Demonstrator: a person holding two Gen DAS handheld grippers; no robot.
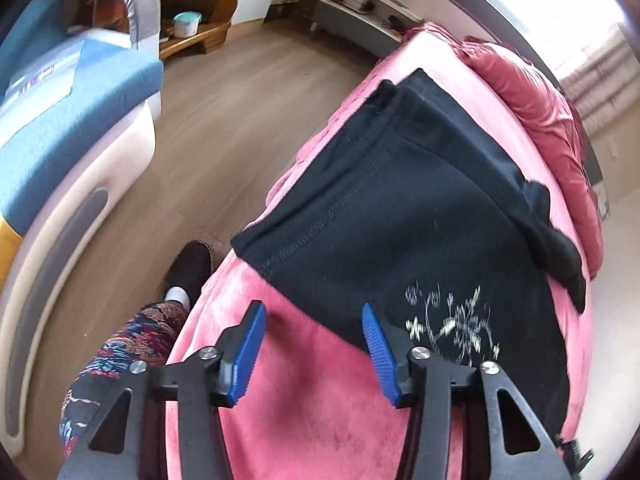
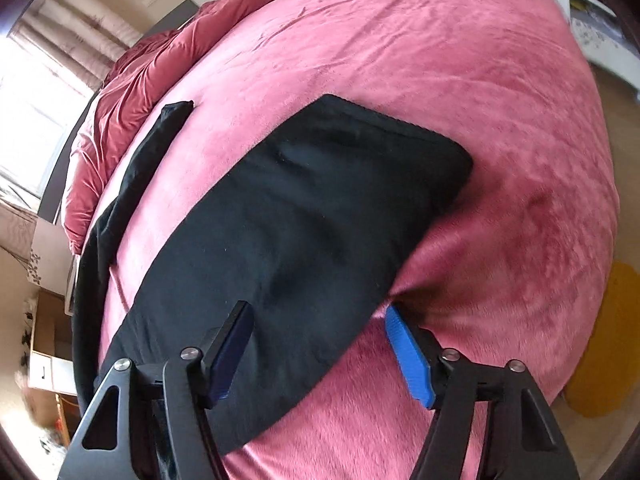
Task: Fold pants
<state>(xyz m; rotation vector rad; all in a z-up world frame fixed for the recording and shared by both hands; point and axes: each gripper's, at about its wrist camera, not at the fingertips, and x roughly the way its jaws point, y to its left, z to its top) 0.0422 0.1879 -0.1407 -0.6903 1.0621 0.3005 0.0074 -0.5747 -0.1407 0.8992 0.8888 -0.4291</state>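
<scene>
A big bed with a soft pink plush cover (image 2: 460, 80) filled most of both views. A dark red crumpled blanket (image 2: 132, 80) lay bunched along its far side, at about 10 o'clock in the right wrist view. The soft black pants (image 2: 288, 216) lay spread flat on the pink cover. In the right wrist view one wide part reached up toward 1 o'clock, and a thin black strip ran off toward 11 o'clock. In the left wrist view the pants (image 1: 400, 200) had a small pale flower pattern (image 1: 452, 320) near the bottom edge, at about 5 o'clock.

The left gripper (image 1: 312, 350) hung over the pink cover at 6 o'clock, jaws spread wide and holding nothing. The right gripper (image 2: 318, 350) sat at 6 o'clock too, jaws spread wide, one blue pad over the pants and the other just past the black edge, over the pink cover.

A blue and white sofa (image 1: 60, 100) stood at 9 o'clock on the wooden floor (image 1: 240, 92).
</scene>
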